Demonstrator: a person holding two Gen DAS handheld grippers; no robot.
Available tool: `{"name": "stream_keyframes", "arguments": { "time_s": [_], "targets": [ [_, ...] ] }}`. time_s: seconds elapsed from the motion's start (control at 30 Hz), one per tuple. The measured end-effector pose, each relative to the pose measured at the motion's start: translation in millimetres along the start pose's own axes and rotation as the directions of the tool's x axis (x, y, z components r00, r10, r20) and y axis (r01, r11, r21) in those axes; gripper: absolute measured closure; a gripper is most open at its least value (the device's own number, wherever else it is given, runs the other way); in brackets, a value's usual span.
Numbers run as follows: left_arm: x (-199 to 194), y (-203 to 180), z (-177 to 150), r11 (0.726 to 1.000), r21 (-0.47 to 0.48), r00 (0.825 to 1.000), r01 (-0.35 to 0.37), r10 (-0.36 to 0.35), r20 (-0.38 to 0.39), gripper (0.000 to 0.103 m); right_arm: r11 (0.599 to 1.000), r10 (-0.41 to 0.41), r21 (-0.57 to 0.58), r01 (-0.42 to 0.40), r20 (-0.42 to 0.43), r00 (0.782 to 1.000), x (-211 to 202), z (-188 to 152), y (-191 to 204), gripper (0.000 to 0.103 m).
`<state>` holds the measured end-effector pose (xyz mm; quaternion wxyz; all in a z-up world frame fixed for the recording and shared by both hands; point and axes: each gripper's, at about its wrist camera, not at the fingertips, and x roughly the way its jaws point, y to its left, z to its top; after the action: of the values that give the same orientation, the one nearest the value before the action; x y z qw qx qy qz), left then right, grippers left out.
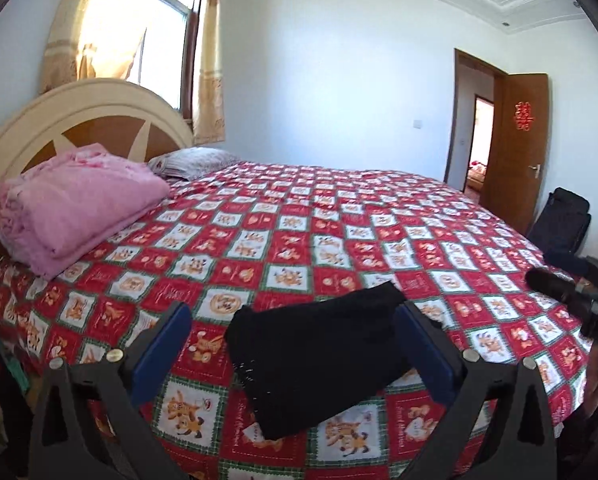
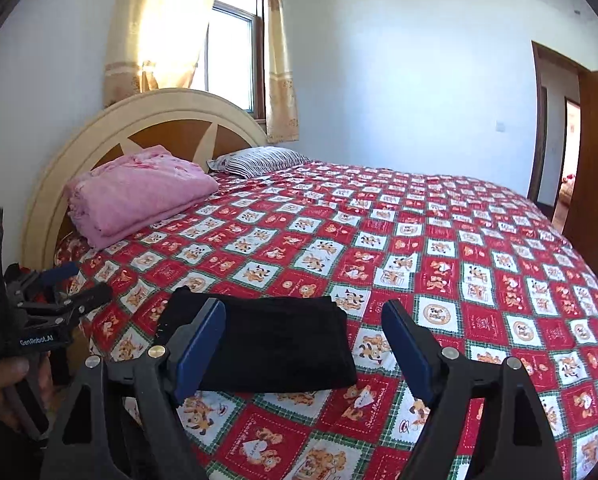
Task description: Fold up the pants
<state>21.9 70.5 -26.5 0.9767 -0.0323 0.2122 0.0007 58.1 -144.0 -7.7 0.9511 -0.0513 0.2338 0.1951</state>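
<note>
The black pants point(image 1: 319, 356) lie folded into a compact rectangle on the red patterned bedspread point(image 1: 299, 240), near the bed's front edge. They also show in the right wrist view point(image 2: 275, 344). My left gripper point(image 1: 295, 320) is open and empty, held above the pants with its blue pads either side of them. My right gripper point(image 2: 303, 320) is open and empty, also above the pants, its left pad over their left part. The right gripper's body shows at the right edge of the left wrist view point(image 1: 579, 292); the left gripper's body shows at the left of the right wrist view point(image 2: 39, 312).
A folded pink blanket point(image 1: 75, 208) and a striped pillow point(image 1: 195, 160) lie by the cream headboard point(image 1: 59, 120). A window with curtains point(image 1: 167, 40) is behind. A wooden door point(image 1: 519, 140) stands open at right, with a dark bag point(image 1: 563, 220) beside the bed.
</note>
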Motion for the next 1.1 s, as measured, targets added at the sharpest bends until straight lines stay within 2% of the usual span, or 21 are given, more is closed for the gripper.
{"name": "stream_keyframes", "arguments": {
  "time_s": [0.1, 0.27, 0.43, 1.1],
  "targets": [
    [-14.2, -6.6, 6.5, 1.000, 0.012, 0.999, 0.007, -0.008, 0.043, 0.000, 0.999, -0.013, -0.040, 0.013, -0.001, 1.000, -13.9, -8.2, 8.5, 0.021],
    [-21.5, -9.4, 10.5, 0.999, 0.033, 0.996, -0.018, 0.015, 0.088, 0.000, 1.000, -0.004, -0.029, 0.005, 0.032, 0.999, -24.4, -2.1, 8.4, 0.021],
    [-16.9, -4.0, 9.6, 1.000, -0.001, 0.997, -0.025, 0.024, 0.074, 0.000, 1.000, -0.009, -0.014, 0.010, 0.043, 0.999, -25.7, -2.7, 3.7, 0.021],
    [-16.1, -10.9, 4.5, 1.000, 0.005, 0.998, -0.022, 0.022, 0.056, 0.000, 1.000, -0.021, -0.009, 0.022, 0.079, 0.997, -31.9, -2.9, -3.0, 0.021]
  ]
}}
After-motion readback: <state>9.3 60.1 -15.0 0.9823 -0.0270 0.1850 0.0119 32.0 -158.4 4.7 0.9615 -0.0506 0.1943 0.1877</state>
